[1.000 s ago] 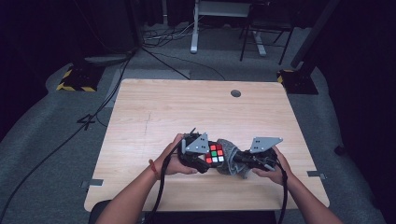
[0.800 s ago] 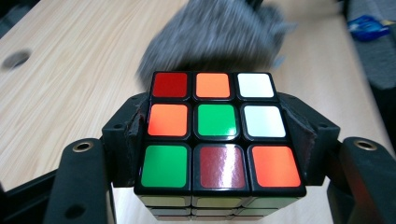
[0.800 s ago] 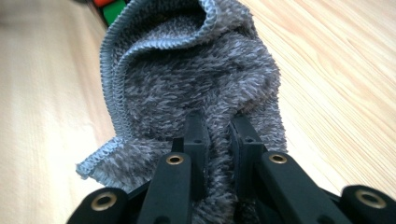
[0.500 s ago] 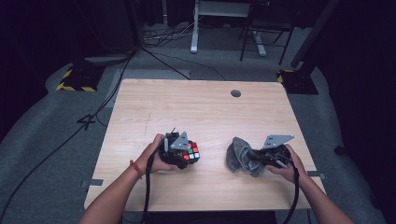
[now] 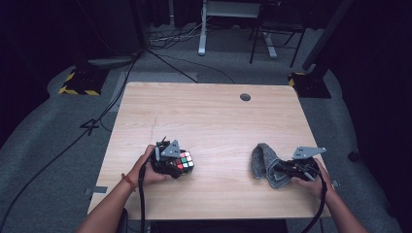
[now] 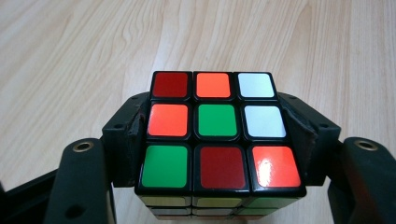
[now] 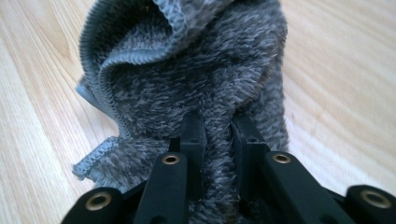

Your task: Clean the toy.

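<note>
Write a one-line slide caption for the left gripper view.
Left gripper fingers clamp a scrambled puzzle cube from both sides above a light wooden table.

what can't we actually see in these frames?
- Rubik's cube, left gripper view: lower layers cut off by the bottom edge; side faces covered by the claw pads.
- Grey cloth, right gripper view: top cut off; the pinched fold hides the pads.
- Right claw, high view: tips buried in cloth.
</note>
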